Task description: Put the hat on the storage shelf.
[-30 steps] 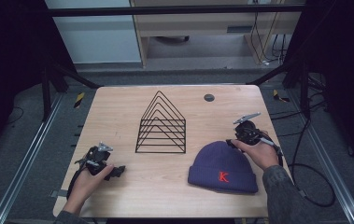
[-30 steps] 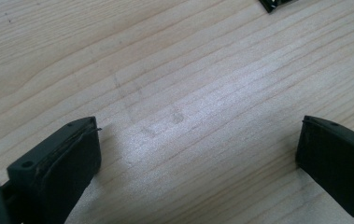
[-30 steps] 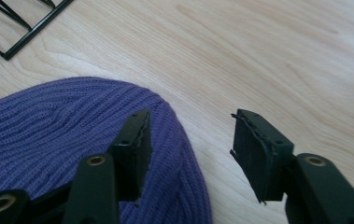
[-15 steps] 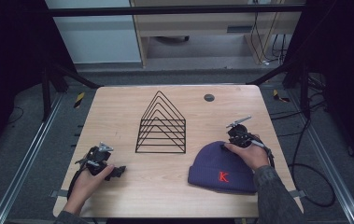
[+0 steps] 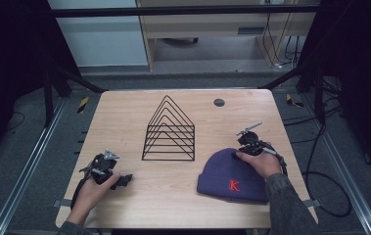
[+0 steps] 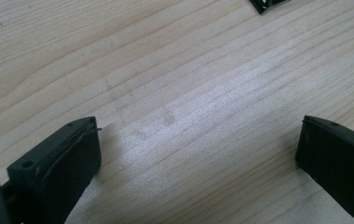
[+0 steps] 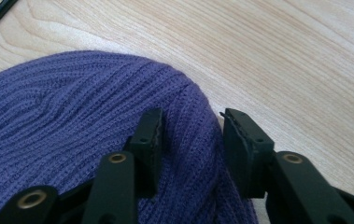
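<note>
Down at the lower right of the high view, the right claw [image 5: 243, 147] sits on the top edge of the purple knit beanie [image 5: 232, 176], which lies flat on the table [image 5: 124, 112]. Its jaws have just been closing, and in the right gripper view a ridge of the beanie [image 7: 95, 140] is pinched up between them. At lower left, the left claw [image 5: 124, 180] rests low over bare wood, jaws spread wide with nothing between them. A black wire rack [image 5: 169, 132] stands mid-table.

One purple beanie [image 5: 232, 176], one black wire rack [image 5: 169, 132], two grippers.
</note>
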The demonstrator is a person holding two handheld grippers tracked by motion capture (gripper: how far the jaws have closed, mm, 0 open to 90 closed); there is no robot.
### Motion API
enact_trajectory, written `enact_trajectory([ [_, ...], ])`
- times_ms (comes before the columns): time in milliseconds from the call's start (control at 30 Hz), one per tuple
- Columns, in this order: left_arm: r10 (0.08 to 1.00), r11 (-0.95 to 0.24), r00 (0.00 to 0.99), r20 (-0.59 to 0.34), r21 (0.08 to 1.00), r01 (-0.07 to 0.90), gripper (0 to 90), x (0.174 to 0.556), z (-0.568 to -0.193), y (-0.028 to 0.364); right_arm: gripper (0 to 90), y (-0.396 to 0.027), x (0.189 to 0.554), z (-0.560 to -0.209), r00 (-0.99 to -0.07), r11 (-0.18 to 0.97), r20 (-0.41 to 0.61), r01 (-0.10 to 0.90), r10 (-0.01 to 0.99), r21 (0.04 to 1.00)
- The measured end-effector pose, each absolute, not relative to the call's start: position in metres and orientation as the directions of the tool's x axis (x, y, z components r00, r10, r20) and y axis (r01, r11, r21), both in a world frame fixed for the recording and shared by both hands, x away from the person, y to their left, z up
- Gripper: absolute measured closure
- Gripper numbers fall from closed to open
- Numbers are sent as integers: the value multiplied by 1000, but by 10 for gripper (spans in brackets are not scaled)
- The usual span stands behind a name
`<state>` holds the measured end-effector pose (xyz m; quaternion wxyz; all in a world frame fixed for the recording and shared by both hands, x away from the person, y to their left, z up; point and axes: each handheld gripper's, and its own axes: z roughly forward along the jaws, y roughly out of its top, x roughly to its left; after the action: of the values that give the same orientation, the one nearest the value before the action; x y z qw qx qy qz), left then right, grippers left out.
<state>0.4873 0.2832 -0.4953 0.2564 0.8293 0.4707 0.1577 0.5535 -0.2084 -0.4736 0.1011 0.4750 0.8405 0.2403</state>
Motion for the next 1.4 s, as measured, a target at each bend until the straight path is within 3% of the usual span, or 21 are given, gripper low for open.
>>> enact_trajectory([
  [267,859,-430,512,19,571,699,0,487,-495,283,748,-207,555,-473,-544,449,69,750,836,486],
  [400,859,-428,511,17,572,700,0,487,-495,283,780,-207,553,-472,-537,441,68,753,841,489],
  [933,835,-463,549,27,574,676,31,487,-492,283,800,-211,514,-423,-589,434,53,650,806,624],
  [1400,840,-411,542,10,663,625,54,482,-477,287,804,-208,471,-373,-677,453,11,505,736,735],
])
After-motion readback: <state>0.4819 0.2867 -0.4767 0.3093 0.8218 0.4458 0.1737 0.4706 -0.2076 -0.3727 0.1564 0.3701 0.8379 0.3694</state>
